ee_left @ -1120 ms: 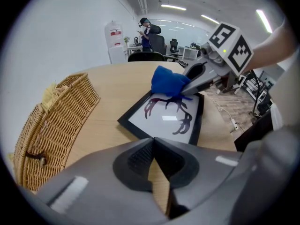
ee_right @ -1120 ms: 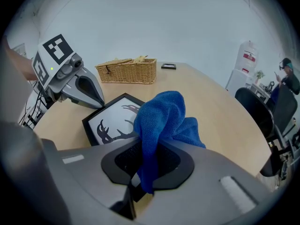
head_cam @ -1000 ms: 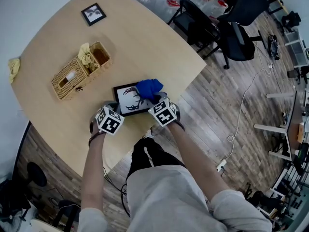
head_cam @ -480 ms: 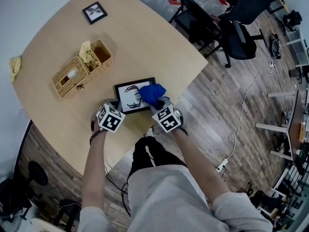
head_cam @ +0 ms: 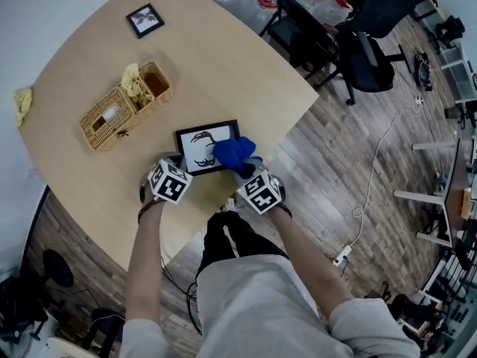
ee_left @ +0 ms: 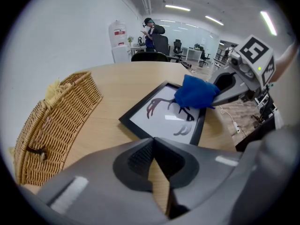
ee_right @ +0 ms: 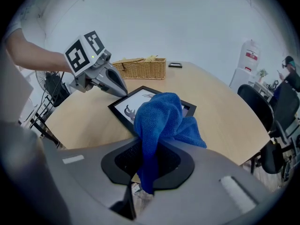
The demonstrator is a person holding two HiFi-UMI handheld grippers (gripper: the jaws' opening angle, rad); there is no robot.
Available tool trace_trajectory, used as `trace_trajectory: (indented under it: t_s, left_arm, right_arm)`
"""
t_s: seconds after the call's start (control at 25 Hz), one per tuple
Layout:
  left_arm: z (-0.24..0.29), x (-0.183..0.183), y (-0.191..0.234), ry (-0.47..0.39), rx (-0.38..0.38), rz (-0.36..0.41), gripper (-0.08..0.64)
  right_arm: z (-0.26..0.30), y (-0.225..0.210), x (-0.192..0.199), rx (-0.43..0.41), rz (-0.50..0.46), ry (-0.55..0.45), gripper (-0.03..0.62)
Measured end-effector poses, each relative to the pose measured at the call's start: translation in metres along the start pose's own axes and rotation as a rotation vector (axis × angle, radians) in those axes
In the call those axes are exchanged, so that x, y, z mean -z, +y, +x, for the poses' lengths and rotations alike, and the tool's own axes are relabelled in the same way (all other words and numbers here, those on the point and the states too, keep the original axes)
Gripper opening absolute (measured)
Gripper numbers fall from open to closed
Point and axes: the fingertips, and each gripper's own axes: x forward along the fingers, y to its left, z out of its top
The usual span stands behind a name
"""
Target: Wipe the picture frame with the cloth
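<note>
Cloth (head_cam: pixel 233 153) nearer, tight in right gripper (ee_right: pixel 146 167)

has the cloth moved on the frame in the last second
Yes. Against the frame, the cloth has slid from the far right corner down the frame's right side, toward the person.

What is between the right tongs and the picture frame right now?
The blue cloth. The right tongs are shut on one end of it, and the bunched end lies over the picture frame. The right gripper view shows this best.
</note>
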Motion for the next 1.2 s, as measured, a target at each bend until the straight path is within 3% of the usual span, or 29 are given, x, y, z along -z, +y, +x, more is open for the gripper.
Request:
trace_trajectory:
  t_s: [0.2,0.6,1.0,1.2]
  left_arm:
    - [-0.001,0.000,0.000,-0.006,0.000,-0.007,0.052]
    - [-0.002,-0.001,-0.001,-0.016,0.006,-0.028,0.052]
    - [-0.002,-0.001,0.000,-0.028,0.015,-0.024,0.052]
    - [-0.002,-0.002,0.000,-0.028,0.019,-0.021,0.052]
  right_arm:
    - [0.000,0.019,0.012,-0.036,0.011,0.011,0.048]
    - [0.017,0.051,-0.003,-0.103,-0.026,0.032,0.048]
    - [0.023,0.051,-0.023,-0.134,-0.004,-0.012,0.048]
    - [0.033,0.041,-0.035,-0.138,0.010,0.013,0.048]
